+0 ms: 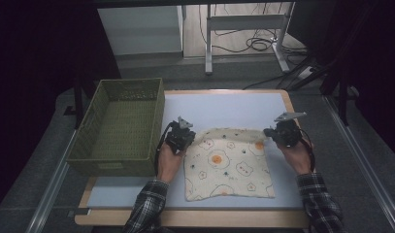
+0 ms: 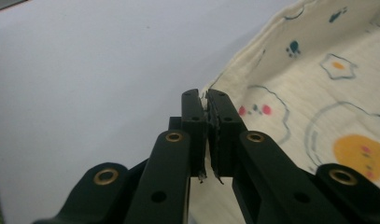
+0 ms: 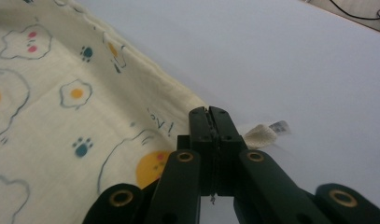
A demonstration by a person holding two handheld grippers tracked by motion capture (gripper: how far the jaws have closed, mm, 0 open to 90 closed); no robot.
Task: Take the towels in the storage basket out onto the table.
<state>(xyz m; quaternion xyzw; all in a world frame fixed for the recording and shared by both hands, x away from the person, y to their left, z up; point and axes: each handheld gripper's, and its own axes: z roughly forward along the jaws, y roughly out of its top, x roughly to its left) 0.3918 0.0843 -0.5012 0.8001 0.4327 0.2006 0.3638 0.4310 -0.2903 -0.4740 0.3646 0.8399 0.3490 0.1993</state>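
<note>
The fingers (image 2: 223, 122) of the left gripper (image 2: 207, 133) are being pressed together on the edge of a cream cloth (image 2: 318, 107), a thin sliver of fabric being pinched between them in the left gripper view. In the right gripper view, the fingers (image 3: 200, 135) of the right gripper (image 3: 211, 140) are likewise being pressed together, with the cloth's (image 3: 75, 107) corner being caught between them and a small tab of fabric with a label (image 3: 267, 133) being seen poking out at about 3 o'clock of the fingertips.

In the high view, the left gripper (image 1: 179, 136) is being held at the cloth's (image 1: 227, 165) far left corner, at roughly 10 o'clock of the cloth's middle, while the right gripper (image 1: 285, 131) is being held at the far right corner, at roughly 2 o'clock. Each gripper is being gripped by a hand, with plaid sleeves (image 1: 146, 208) being seen at the bottom edge.

A green woven basket (image 1: 120, 127) is being shown at 9 o'clock of the cloth, just beside the left gripper; nothing is being seen inside it beyond its own mesh floor.

The cloth is being laid mostly flat on the pale desk (image 1: 234, 104), near the middle of it, with its far edge being lifted slightly between the two grippers. It is being seen as roughly square and printed with fried eggs, paw prints and outlined bear-like faces with pink cheeks, in orange, teal and grey.
</note>
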